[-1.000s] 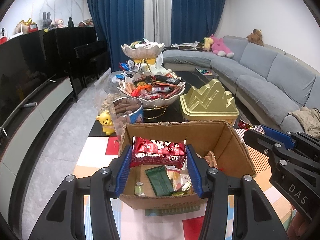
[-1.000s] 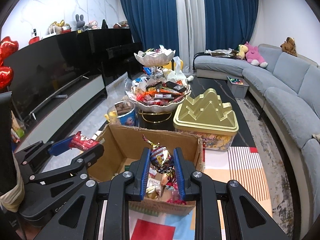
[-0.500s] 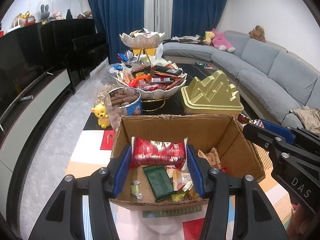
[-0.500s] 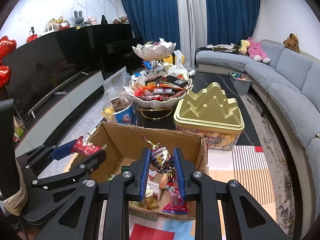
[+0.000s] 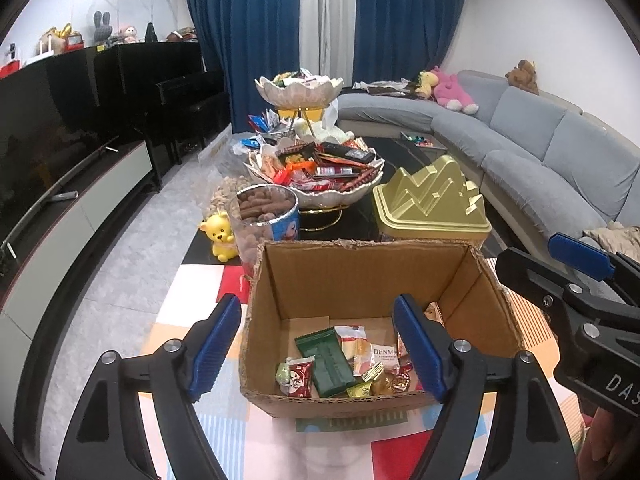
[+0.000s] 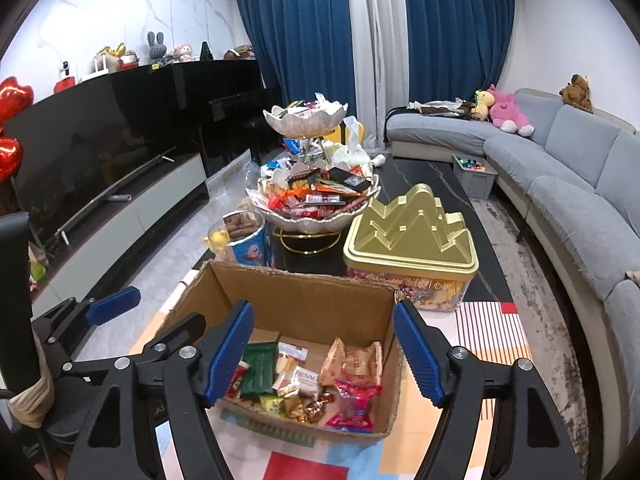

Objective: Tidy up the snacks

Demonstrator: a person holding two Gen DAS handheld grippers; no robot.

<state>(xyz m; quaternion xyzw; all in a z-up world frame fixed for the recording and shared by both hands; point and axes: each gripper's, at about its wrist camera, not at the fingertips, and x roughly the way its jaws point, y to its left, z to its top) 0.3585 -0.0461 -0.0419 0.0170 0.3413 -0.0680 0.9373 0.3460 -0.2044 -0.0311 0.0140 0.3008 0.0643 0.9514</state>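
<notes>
An open cardboard box (image 5: 360,272) (image 6: 304,304) sits on the colourful mat and holds several wrapped snacks, among them a green bar (image 5: 326,360) (image 6: 260,366) and a red-pink packet (image 6: 352,400). My left gripper (image 5: 320,344) is open and empty, its fingers straddling the box's near left part. My right gripper (image 6: 324,354) is open and empty over the box's near edge. The right gripper also shows at the right of the left wrist view (image 5: 568,280). The left gripper shows at the left of the right wrist view (image 6: 108,312).
A two-tier shell bowl stand (image 5: 316,184) (image 6: 316,196) full of snacks stands behind the box. A gold mountain-shaped tin (image 5: 428,204) (image 6: 408,236) and a tub of biscuits (image 5: 266,216) (image 6: 244,236) flank it. A grey sofa (image 5: 540,140) runs along the right; a TV unit (image 6: 100,184) lies left.
Both grippers have opened. The red packet left my left gripper and the wrapped candy left my right gripper; both now lie in the box. Both grippers sit a little lower over it.
</notes>
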